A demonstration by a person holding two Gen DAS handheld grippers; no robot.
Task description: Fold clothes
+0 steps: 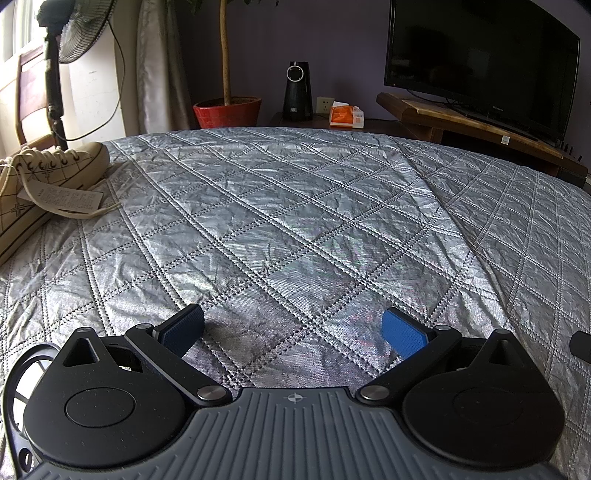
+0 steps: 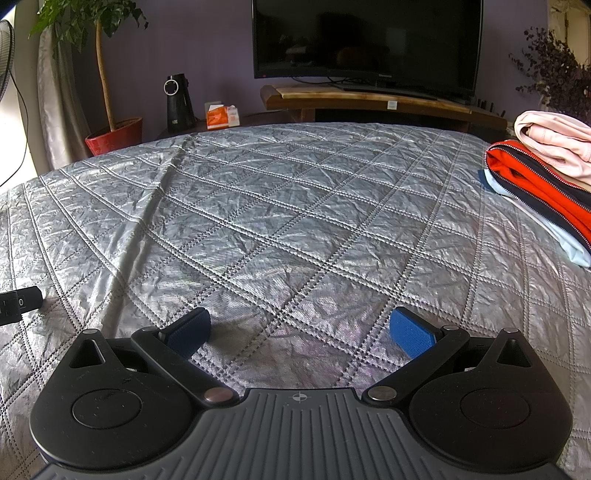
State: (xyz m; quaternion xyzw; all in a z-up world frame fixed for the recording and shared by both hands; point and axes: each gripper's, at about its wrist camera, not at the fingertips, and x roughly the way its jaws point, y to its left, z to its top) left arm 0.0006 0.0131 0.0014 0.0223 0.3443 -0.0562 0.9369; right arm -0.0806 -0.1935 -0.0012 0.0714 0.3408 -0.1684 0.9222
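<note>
Left gripper (image 1: 293, 330): fingers (image 1: 404, 334) spread wide apart, nothing held between them, blue pads seen low over the bed (image 1: 295, 206) and its silver quilted cover. Whether the pads touch the cover cannot be told.

Right gripper (image 2: 301, 332): same state, fingers (image 2: 412, 334) wide apart and empty, held low over the quilt (contact also unclear).

Between and just ahead of both sets of fingers, only bare quilt is seen; a long crease (image 2: 147, 206) runs through the cover in the right wrist view.

The clothes are found only in the right wrist view, at the right edge of the bed: a folded stack (image 2: 543, 184), well apart from the right gripper. A pink garment (image 2: 554, 144) lies on top, an orange and navy zip garment (image 2: 532, 181) beneath it, a pale blue one (image 2: 554, 229) at the bottom. The stack is cut off by the frame edge.

In the left wrist view, a cream sneaker (image 1: 48, 177) with loose laces and a paper tag lies at the far left on the bed.

Beyond the bed: a dark TV (image 2: 365, 40) on a wooden stand (image 2: 369, 101), a black speaker (image 1: 297, 92), an orange tissue box (image 1: 345, 116), a plant in a red pot (image 1: 227, 110), a standing fan (image 1: 74, 33) near the curtain.
</note>
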